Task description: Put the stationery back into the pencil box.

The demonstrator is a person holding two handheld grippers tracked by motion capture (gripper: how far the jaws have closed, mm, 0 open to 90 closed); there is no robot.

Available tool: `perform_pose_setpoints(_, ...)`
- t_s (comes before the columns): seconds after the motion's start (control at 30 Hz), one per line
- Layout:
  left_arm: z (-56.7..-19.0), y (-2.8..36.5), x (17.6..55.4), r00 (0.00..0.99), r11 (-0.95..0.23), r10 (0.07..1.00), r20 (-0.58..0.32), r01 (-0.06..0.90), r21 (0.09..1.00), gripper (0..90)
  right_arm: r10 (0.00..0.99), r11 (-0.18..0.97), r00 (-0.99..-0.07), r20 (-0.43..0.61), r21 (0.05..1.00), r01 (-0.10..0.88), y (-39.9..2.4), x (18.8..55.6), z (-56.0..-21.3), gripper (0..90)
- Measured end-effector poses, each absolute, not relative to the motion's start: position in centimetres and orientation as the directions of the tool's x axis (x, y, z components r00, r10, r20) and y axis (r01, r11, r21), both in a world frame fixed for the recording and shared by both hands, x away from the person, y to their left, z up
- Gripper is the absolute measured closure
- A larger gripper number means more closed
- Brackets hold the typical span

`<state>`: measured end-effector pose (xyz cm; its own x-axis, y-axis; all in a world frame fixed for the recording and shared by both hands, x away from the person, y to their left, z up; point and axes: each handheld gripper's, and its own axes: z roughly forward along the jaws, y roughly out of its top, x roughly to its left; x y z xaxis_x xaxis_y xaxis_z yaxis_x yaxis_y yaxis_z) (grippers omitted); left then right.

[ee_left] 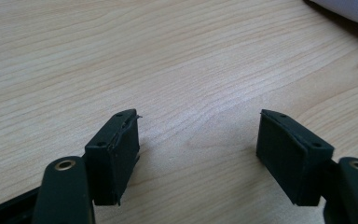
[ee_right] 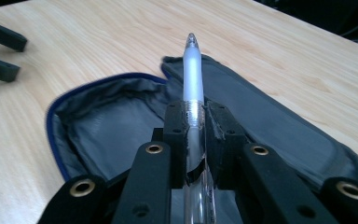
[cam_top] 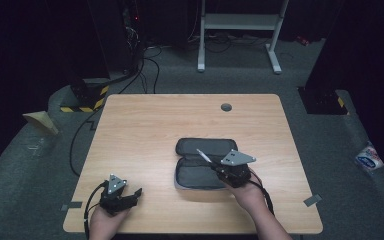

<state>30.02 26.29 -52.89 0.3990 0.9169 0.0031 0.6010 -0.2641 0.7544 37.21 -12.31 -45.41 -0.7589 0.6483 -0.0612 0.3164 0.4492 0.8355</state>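
My right gripper (ee_right: 196, 116) has its two black jaws squeezed tight on a pen (ee_right: 192, 79) — the pads press on both sides of its clear body, and the white front part sticks out past them with the tip pointing away. From above I can see the right gripper (cam_top: 215, 167) holding the pen (cam_top: 203, 156) over the open pencil case (cam_top: 200, 172), which lies flat on the wooden table (cam_top: 145, 125), a bit right of the middle and on the near side. The case is dark grey inside with a blue edge, and both halves are spread open. The pen is up in the air, tilted, and I cannot tell if it touches the case. My left gripper (ee_left: 198, 144) sits at the near left corner of the table, well apart from the case. Its jaws stand wide apart — there is just bare wood between them, and they hold nothing.
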Motion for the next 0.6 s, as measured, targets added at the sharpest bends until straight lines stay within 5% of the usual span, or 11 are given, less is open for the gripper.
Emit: perform_pose_setpoints(0.6,-52.9,26.2,29.9,0.393,-0.264,0.92,0.008,0.603,0.753,29.8,0.602,0.496,-0.796,-0.061,0.81,0.313,-11.8,37.5,-46.2,78.3)
